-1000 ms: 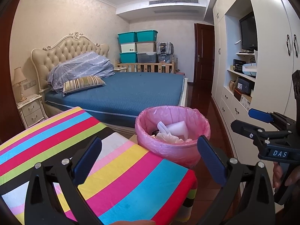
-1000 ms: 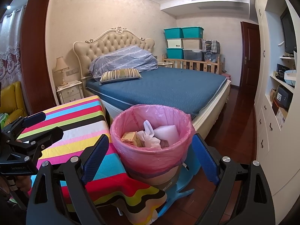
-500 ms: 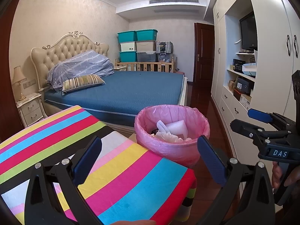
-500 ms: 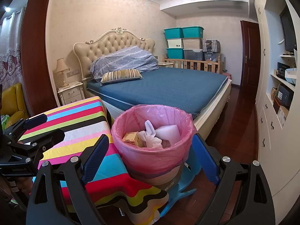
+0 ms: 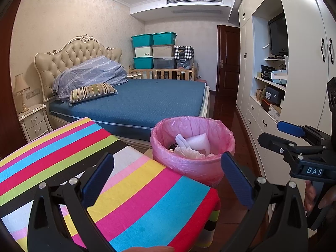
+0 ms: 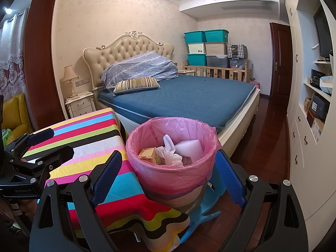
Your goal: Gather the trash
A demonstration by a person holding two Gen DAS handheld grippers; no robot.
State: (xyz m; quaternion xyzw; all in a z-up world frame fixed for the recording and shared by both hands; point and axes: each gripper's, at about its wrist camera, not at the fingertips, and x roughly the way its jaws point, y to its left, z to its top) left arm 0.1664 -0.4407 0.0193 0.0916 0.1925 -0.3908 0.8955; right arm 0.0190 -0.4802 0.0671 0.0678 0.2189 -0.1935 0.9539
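A: Right wrist view is showing the right gripper (image 6: 169,176) standing wide and empty, its fingers framing the trash bin (image 6: 173,174), which is sitting on a blue stool (image 6: 206,208) beside the striped table (image 6: 88,145).

B: And the left gripper (image 5: 168,180)?

A: Also gaping, holding nothing — hovering over bare cloth. Carton (image 6: 148,155), tissue (image 6: 170,153) and foam (image 6: 189,147) are lying in the liner already, so I'm judging collecting nearly done. The bed (image 6: 189,100) is crowding the far side — keep any approach level.
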